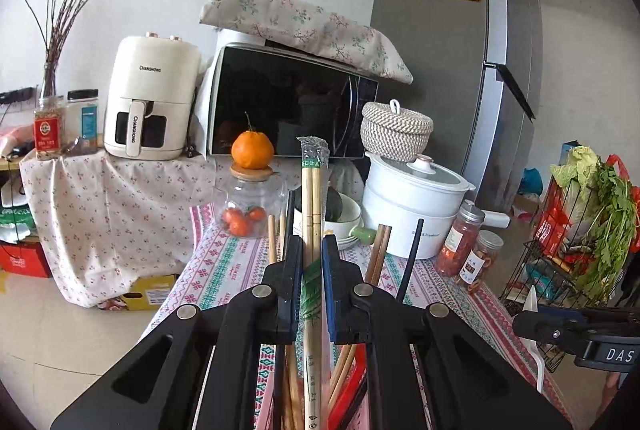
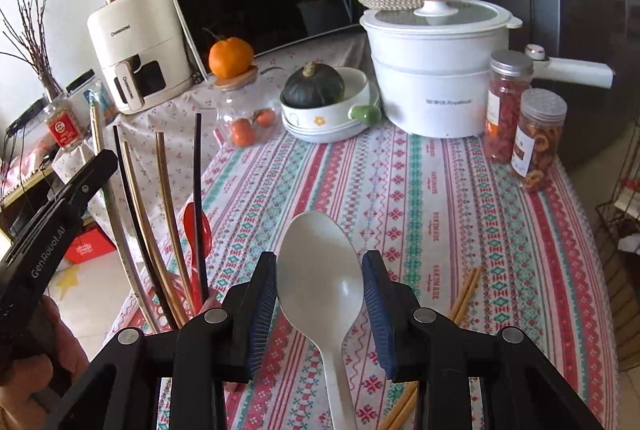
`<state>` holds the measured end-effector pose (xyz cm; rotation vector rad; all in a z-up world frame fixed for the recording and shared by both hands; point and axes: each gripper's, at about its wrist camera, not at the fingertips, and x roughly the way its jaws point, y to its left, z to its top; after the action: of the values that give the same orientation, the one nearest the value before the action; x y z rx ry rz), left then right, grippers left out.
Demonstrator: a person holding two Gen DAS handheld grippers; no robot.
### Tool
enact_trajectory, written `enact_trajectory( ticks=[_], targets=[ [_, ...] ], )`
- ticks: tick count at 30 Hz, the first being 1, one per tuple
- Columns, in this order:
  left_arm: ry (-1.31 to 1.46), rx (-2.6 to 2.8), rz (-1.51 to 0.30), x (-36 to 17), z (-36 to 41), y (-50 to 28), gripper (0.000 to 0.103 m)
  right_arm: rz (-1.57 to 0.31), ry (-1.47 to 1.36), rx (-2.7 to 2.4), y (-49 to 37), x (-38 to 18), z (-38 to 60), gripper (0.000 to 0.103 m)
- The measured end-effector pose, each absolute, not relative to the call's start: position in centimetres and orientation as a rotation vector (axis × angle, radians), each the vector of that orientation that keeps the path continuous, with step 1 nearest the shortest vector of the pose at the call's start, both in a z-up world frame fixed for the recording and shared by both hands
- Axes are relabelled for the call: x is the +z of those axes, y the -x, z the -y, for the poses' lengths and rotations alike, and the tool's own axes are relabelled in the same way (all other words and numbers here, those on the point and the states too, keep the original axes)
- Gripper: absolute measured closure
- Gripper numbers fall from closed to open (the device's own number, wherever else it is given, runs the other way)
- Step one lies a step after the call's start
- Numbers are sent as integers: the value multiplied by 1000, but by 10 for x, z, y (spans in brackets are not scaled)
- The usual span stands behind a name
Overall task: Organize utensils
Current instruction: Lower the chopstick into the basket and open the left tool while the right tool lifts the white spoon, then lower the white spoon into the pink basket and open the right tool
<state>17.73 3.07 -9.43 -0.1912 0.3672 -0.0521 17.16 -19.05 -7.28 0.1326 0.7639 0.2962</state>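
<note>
Nearest to us in the left wrist view, the left gripper (image 1: 311, 262) has its jaws closed on a plastic-wrapped pair of pale bamboo chopsticks (image 1: 311, 189), which stands upright between the blue pads with its wrapper top poking above them. Around it rise other loose chopsticks, brown wooden ones (image 1: 379, 254) and a black one (image 1: 412, 254), from what seems to be a red holder (image 1: 344, 390) below the jaws; the holder's shape is mostly hidden here. The right wrist view shows this cluster from the side, the sticks (image 2: 168, 197) fanned out along with a red plastic spoon (image 2: 198, 226) at the table's left edge. In that same view the right gripper (image 2: 320, 294) holds a white plastic spoon (image 2: 318, 262), bowl forward between its fingers; the pads sit beside the bowl's edges, and we cannot tell whether they press it. Only this view shows a pair of light wooden chopsticks (image 2: 464, 294) lying on the patterned red-and-green tablecloth (image 2: 440, 209) just right of the gripper. Farther back we see a dark green squash (image 2: 313, 85) in a white bowl (image 2: 332, 117), a white electric pot (image 2: 436, 69), and two jars of dried snacks (image 2: 524, 125). The left view alone shows the wire rack of greens (image 1: 580, 230).
</note>
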Motion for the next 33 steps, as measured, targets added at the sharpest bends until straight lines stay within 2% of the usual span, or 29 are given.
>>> enact_trajectory(
  ticks=[2, 4, 6, 11, 14, 16, 26, 33],
  targets=[
    [180, -60, -387, -97, -31, -177, 87, -745, -137, 296, -169, -71, 189, 65],
    [169, -63, -404, -96, -31, -173, 62, -721, -143, 295, -166, -67, 187, 65],
    [176, -85, -420, -93, -35, -168, 52, -694, -156, 293, -163, -63, 186, 65],
    [178, -118, -500, -78, -48, -152, 50, -619, -205, 285, -156, -51, 182, 65],
    [170, -116, -559, -71, -60, -144, 37, -573, -252, 283, -154, -43, 176, 64],
    [185, -128, -624, -71, -69, -142, 23, -550, -283, 289, -153, -39, 170, 64],
    [172, -100, -893, -101, -103, -138, 22, -458, -412, 240, -162, -43, 120, 64],
    [138, -85, -972, -114, -114, -141, 22, -353, -444, 85, -165, -51, 91, 64]
  ],
)
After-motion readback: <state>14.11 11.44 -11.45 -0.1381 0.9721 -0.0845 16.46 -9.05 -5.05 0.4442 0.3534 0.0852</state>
